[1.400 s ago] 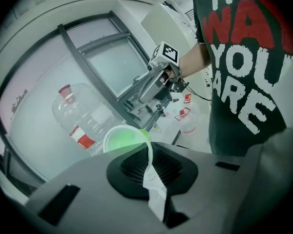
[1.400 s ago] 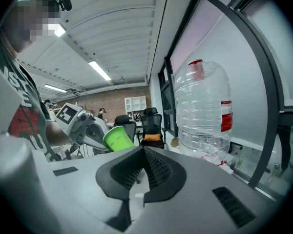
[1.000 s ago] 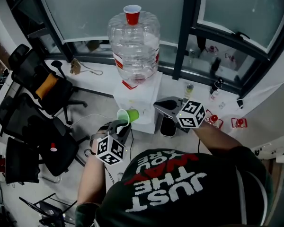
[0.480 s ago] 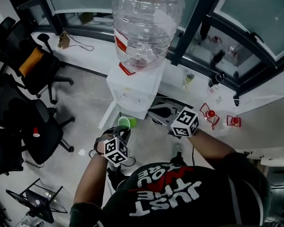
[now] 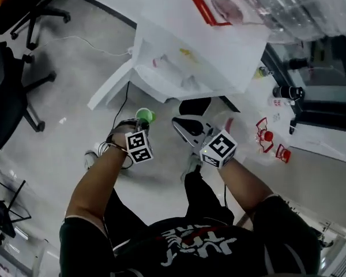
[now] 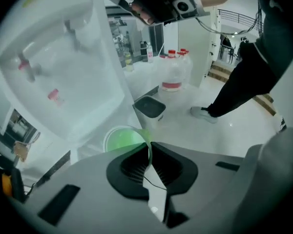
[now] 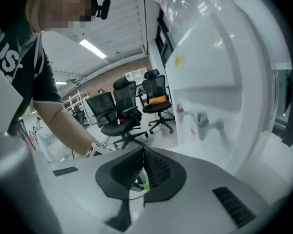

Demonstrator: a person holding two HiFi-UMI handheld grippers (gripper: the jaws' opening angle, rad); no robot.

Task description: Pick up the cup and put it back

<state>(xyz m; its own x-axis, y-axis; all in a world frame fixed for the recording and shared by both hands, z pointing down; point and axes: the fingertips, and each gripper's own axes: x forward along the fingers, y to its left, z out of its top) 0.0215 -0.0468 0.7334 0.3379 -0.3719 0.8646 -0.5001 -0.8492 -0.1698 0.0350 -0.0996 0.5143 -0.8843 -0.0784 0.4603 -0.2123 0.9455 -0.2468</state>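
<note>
The left gripper (image 6: 149,150) pinches the green cup (image 6: 123,139) by its rim so it cannot fall; the right gripper (image 7: 142,156) is closed, empty.

Translucent green plastic cup (image 6: 118,141); glossy smooth floor (image 6: 219,130).

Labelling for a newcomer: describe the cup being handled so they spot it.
Find the white water dispenser. Just in front of it, the left gripper pinches a small cup by the rim. It is the only bright green thing there.
</note>
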